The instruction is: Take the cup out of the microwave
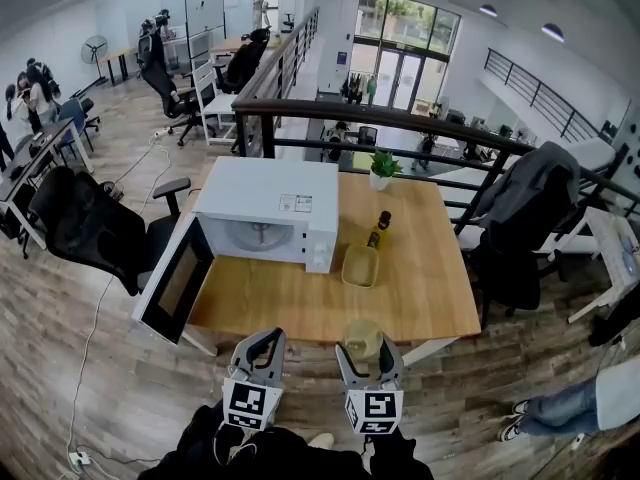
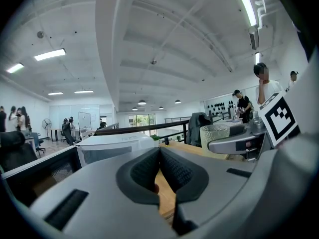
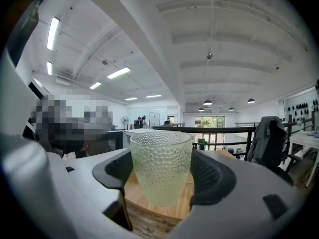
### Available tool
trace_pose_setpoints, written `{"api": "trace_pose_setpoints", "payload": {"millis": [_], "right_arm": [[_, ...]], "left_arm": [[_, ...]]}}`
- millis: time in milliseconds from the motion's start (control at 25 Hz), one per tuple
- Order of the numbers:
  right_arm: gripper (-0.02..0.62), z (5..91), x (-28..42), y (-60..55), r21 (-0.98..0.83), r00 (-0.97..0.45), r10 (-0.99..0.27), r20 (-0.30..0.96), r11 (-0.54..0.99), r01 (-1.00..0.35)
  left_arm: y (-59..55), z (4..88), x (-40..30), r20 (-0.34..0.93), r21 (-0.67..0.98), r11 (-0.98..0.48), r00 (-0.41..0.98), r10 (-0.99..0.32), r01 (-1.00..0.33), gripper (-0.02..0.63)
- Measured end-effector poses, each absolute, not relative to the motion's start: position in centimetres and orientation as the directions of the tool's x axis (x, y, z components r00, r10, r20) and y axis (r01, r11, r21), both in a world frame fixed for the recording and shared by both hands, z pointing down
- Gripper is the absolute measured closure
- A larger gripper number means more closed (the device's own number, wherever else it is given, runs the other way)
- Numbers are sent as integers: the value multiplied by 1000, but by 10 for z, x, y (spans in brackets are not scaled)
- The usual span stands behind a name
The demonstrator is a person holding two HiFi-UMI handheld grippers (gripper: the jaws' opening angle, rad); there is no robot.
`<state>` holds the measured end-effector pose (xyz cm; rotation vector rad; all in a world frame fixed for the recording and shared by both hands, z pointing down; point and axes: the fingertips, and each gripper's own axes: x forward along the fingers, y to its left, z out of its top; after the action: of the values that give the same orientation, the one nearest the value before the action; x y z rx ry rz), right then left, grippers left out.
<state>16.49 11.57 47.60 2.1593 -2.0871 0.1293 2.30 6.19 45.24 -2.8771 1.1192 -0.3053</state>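
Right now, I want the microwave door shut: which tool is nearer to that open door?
Left. In the head view, the left tool, closed and empty, sits just right of the door. The right tool, gripping the cup, is farther right.

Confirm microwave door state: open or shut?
Open. In the head view the microwave door hangs swung out at the left of the microwave, and the cavity with its turntable shows.
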Motion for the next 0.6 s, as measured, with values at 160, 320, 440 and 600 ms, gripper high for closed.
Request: {"api": "trace_pose_setpoints", "payload": {"millis": [160,320,440,600], "right_arm": [[219,473,163,116,38,37,-987,155,-32,-999],[221,472,161,116,44,39,-988,150,-33,-998],[221,471,160,116,46,42,-988,150,-36,-998],[221,469,161,115,45,46,-988,149,-39,-998]], "left_arm": [[61,450,22,167,-109,-740,722,-672,-664,583],[61,450,21,165,-108,-742,724,-670,-662,583],[61,449,21,167,-108,-744,726,-667,-659,583],[60,449,22,167,-106,-746,728,-665,-657,583]]}}
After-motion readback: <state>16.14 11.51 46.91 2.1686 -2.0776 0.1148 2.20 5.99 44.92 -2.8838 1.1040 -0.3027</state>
